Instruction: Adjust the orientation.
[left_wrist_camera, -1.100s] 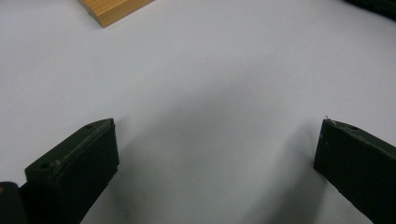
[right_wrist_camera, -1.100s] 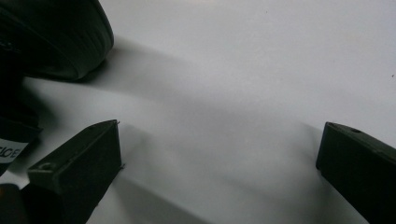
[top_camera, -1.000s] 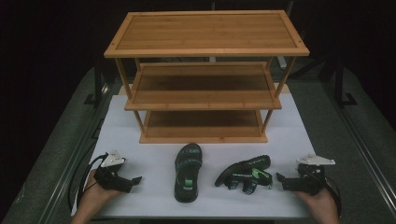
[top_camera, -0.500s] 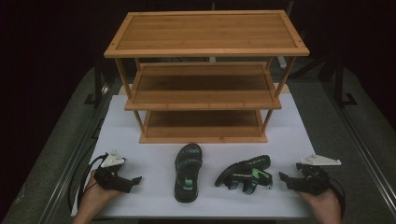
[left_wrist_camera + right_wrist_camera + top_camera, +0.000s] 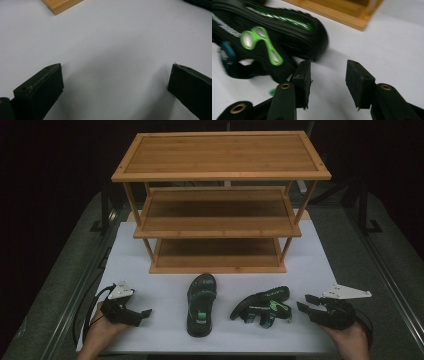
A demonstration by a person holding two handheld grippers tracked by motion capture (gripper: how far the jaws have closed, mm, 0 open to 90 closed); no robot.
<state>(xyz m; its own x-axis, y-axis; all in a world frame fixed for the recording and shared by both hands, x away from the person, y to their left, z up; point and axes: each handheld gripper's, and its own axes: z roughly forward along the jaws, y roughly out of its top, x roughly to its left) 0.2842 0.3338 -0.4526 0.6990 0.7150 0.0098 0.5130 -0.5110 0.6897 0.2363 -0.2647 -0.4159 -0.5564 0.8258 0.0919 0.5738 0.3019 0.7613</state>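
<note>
Two black and green sandals lie on the white table in front of the wooden shoe rack. One sandal, the flat sandal, sits sole down in the middle. The other one, the tipped sandal, lies on its side just to the right of it.

My right gripper is near the tipped sandal but not touching it. Its jaws have just been closing and now stand partly open, with nothing between them. In the right gripper view the sandal's thick sole is up and to the left of my jaws, so I am aimed a bit past it.

My left gripper rests low over the table on the left side, well apart from the flat sandal. Its jaws stand wide open and hold nothing.

I think the job now is to grab the tipped sandal. To do it well, I should open the right jaws wider, since the sole looks thick. Then I should turn left a little and slide one jaw on each side of the sole edge. I should squeeze slowly, so the sandal does not skid away.
</note>
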